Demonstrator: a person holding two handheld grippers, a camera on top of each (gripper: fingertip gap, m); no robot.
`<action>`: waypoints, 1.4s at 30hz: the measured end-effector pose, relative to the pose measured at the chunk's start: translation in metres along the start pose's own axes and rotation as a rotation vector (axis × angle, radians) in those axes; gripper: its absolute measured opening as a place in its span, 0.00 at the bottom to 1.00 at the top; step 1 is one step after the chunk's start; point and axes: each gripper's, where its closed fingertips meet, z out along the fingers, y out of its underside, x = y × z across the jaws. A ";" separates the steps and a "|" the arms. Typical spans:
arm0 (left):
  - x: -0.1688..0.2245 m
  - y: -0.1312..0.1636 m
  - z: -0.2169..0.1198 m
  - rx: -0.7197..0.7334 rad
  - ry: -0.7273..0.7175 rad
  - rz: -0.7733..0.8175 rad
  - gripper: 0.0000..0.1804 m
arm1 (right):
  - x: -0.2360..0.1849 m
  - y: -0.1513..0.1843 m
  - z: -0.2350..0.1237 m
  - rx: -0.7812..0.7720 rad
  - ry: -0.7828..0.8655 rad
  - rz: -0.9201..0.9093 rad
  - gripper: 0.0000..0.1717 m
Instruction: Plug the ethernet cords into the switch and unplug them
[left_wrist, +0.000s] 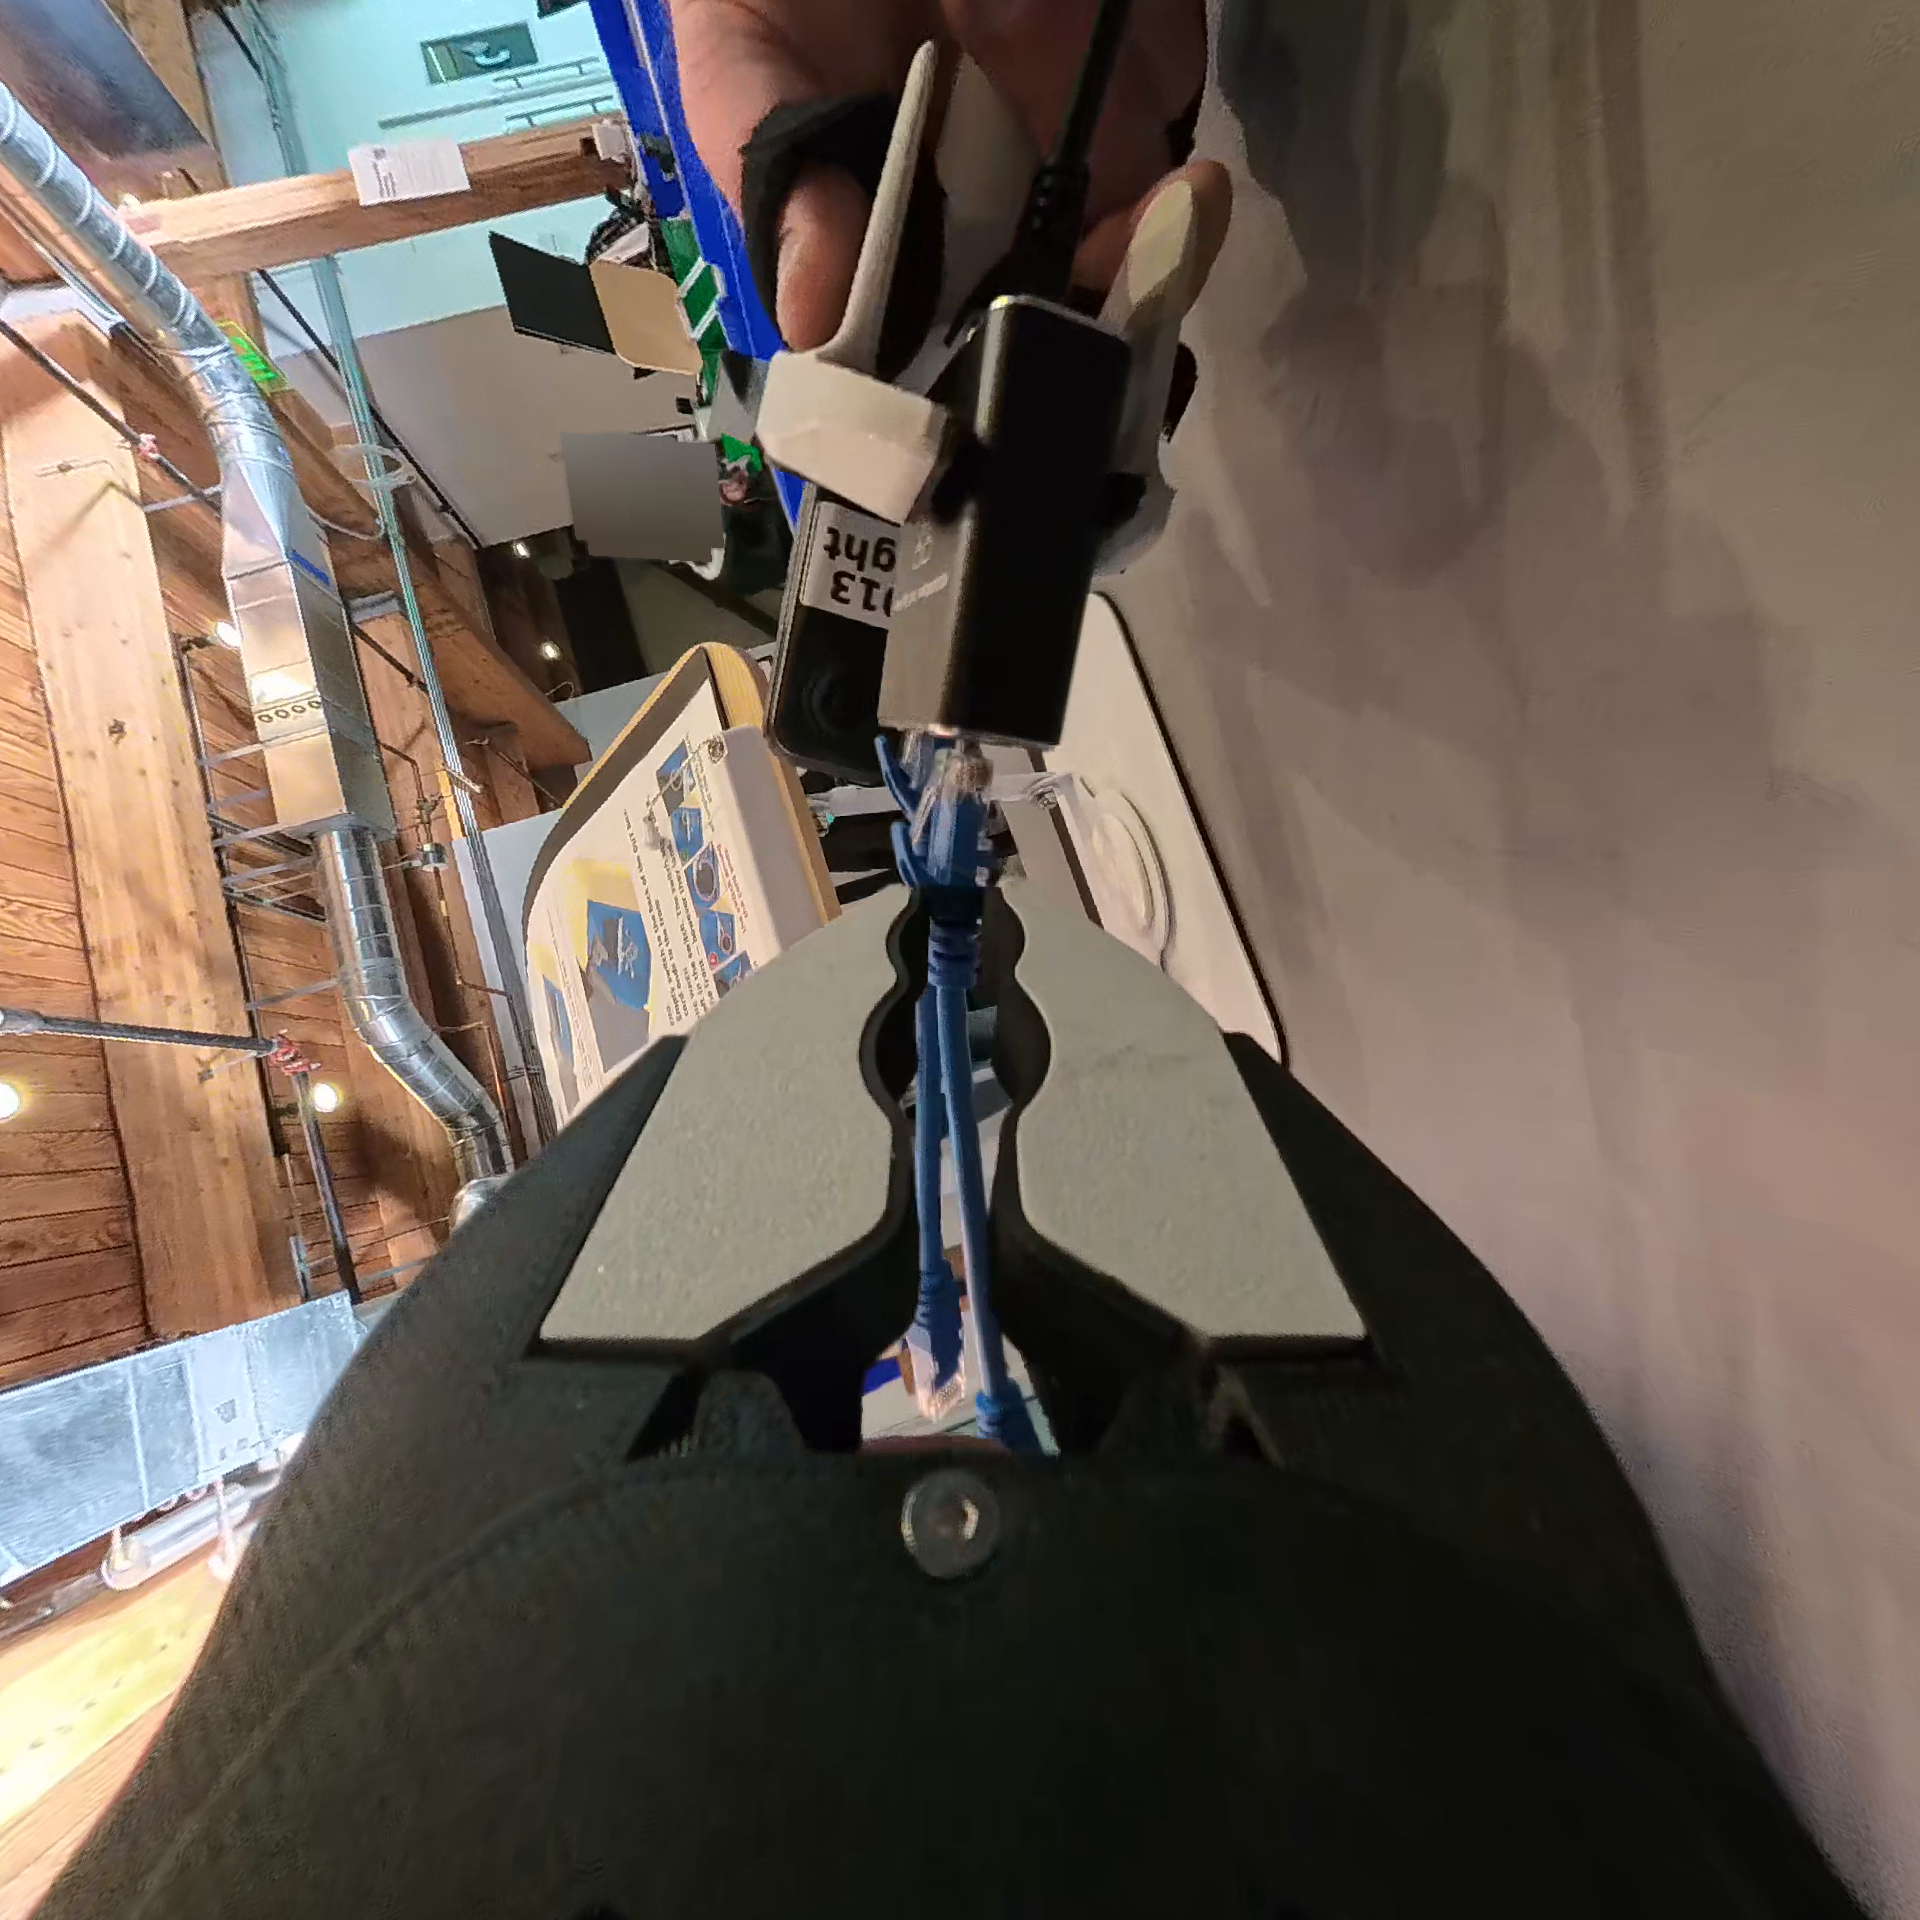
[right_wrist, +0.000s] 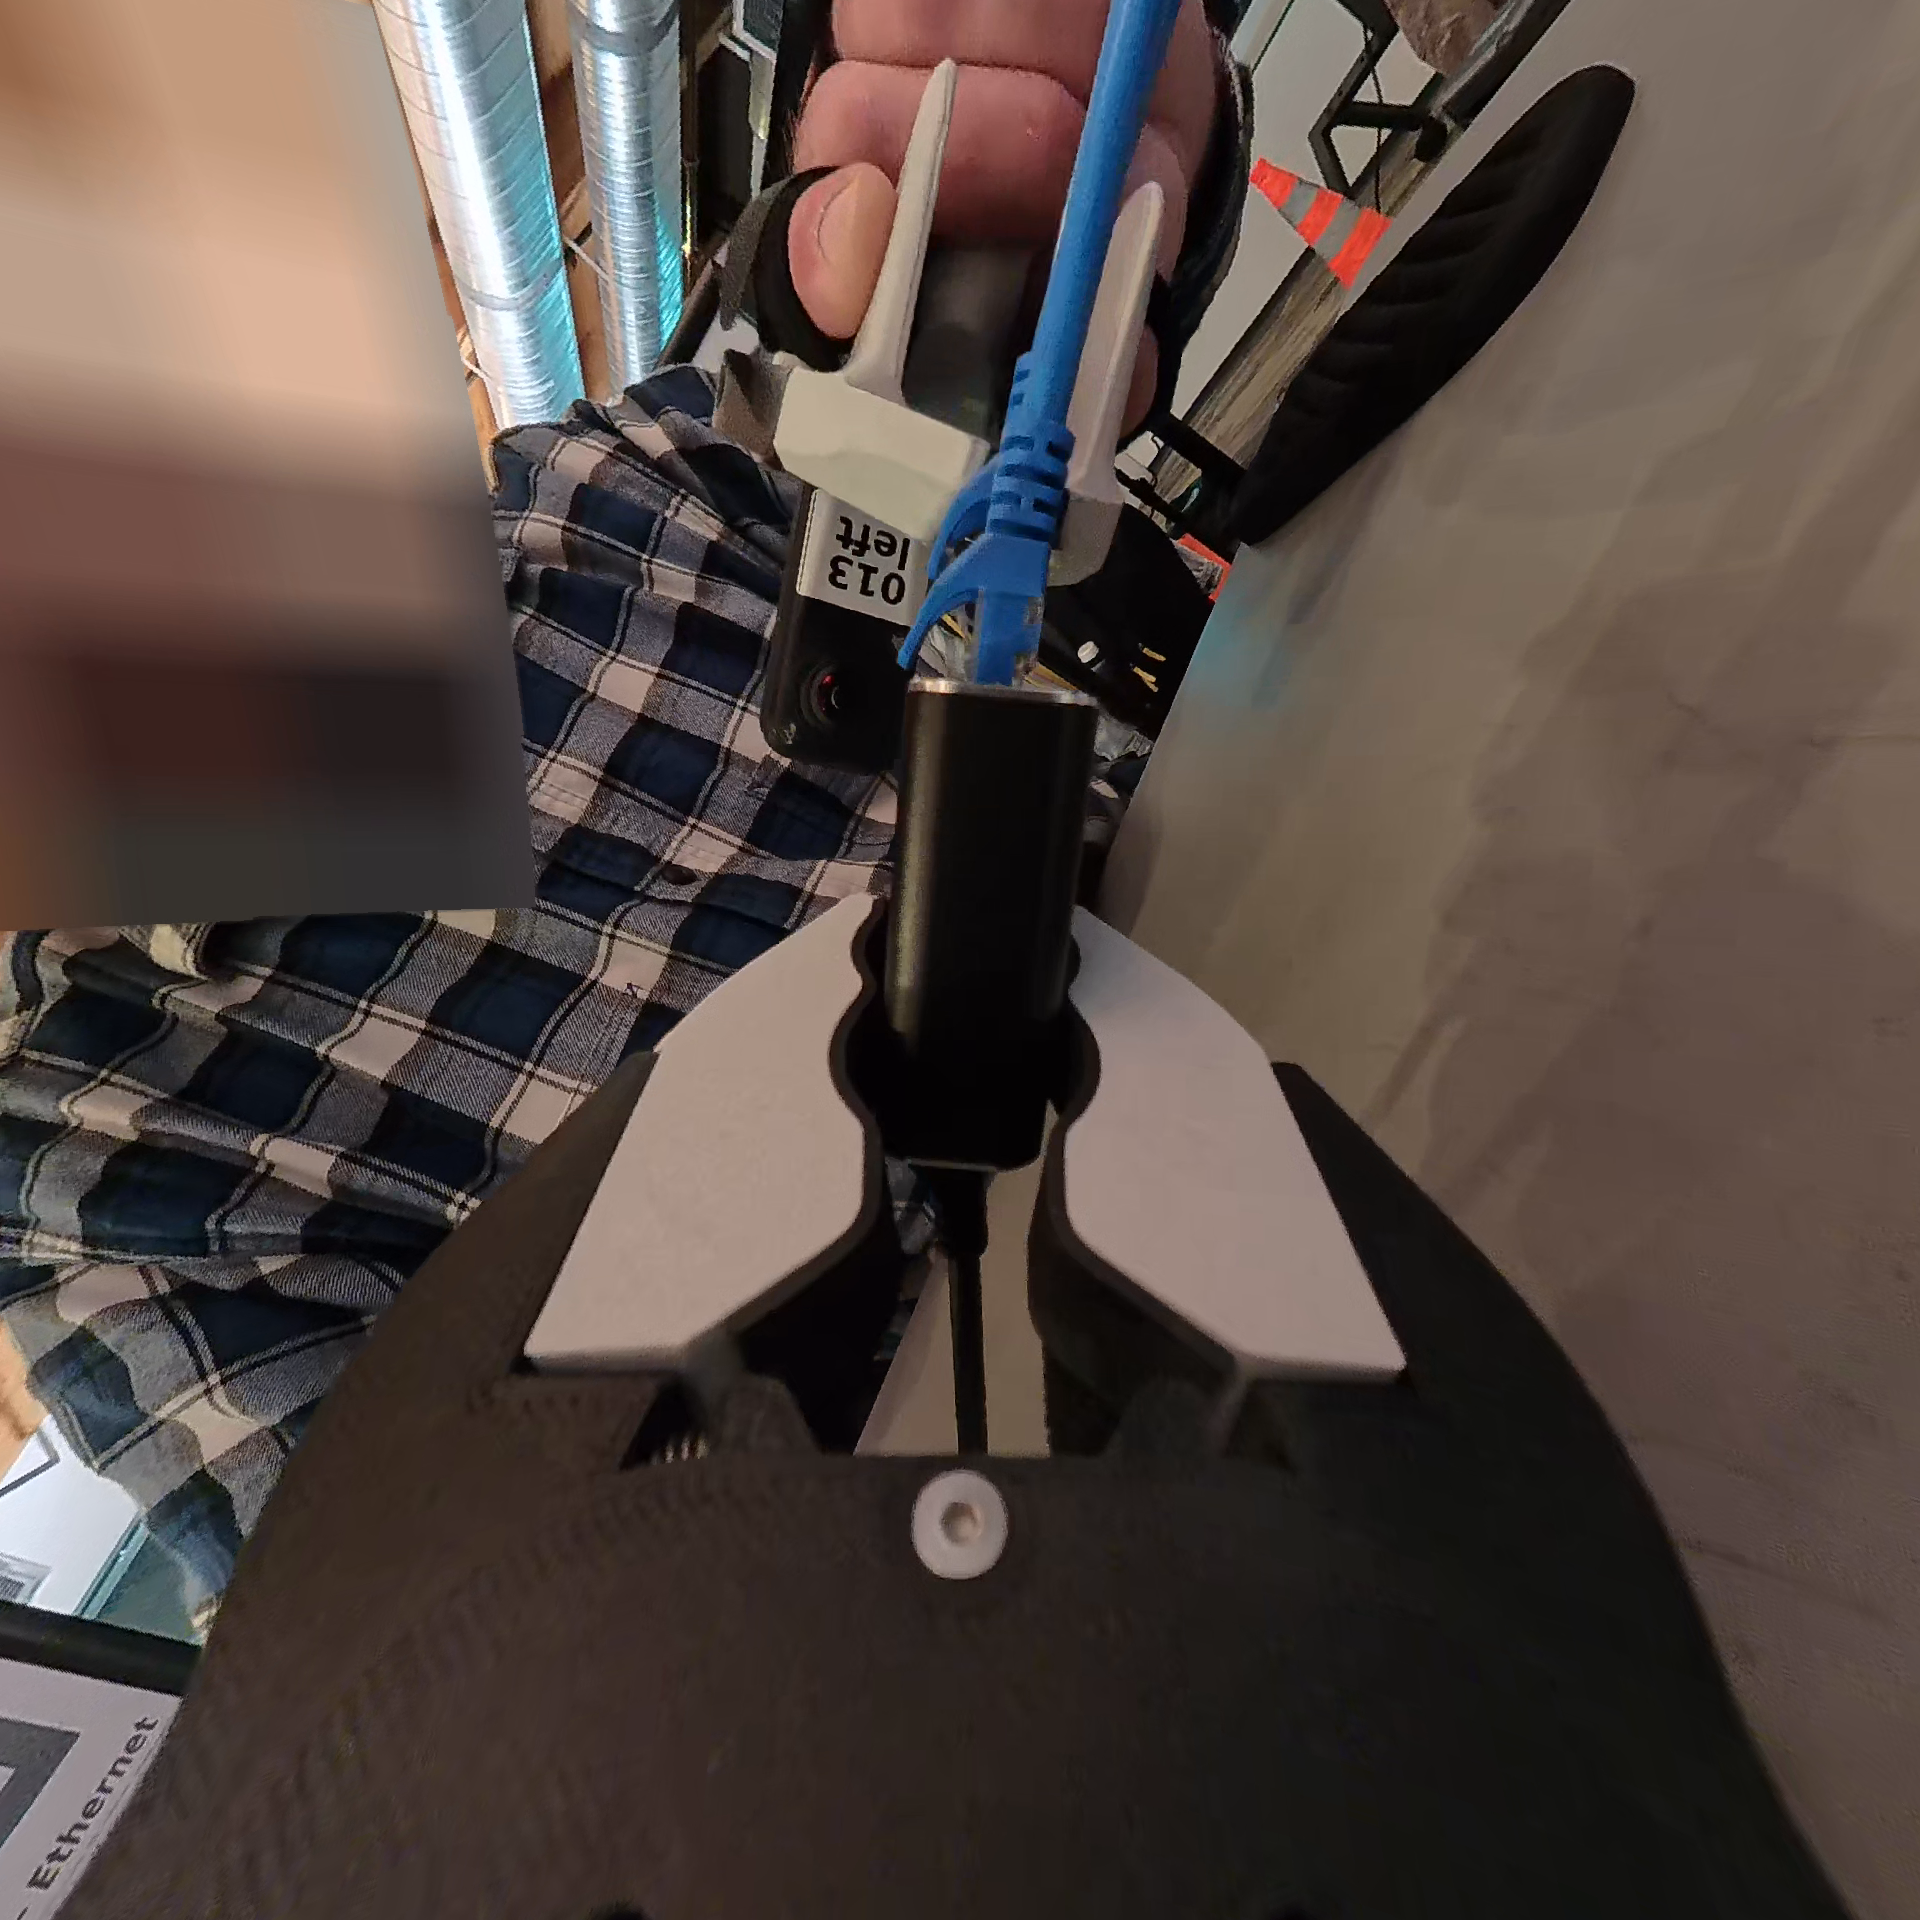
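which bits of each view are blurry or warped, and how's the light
Left wrist view: wide-angle bending of the ceiling duct, smeared grey wall at right, warm lamp light on wood; blue cord sharp. Right wrist view: laid-over blur patch upper left, soft wall shadows, black switch crisp, slight sheen.

This looks like a big workshop room. The ceiling is made of brown wood planks (left_wrist: 94, 727) with thick wooden beams (left_wrist: 343, 208). Shiny silver metal air pipes (left_wrist: 374, 935) run along it. A white desk with a dark rim (left_wrist: 1195, 831) stands there. An orange and grey striped cone (right_wrist: 1325, 213) is near a black chair (right_wrist: 1434, 301).
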 end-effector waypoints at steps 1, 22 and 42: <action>0.000 -0.001 0.000 0.001 0.000 0.000 0.05 | 0.000 0.000 0.000 -0.001 -0.002 0.001 0.15; 0.005 -0.013 -0.005 0.028 0.015 0.071 0.05 | 0.000 0.007 0.008 -0.039 -0.020 0.024 0.15; 0.011 -0.016 -0.005 0.007 0.040 0.051 0.04 | 0.004 0.001 0.003 -0.002 0.010 0.015 0.15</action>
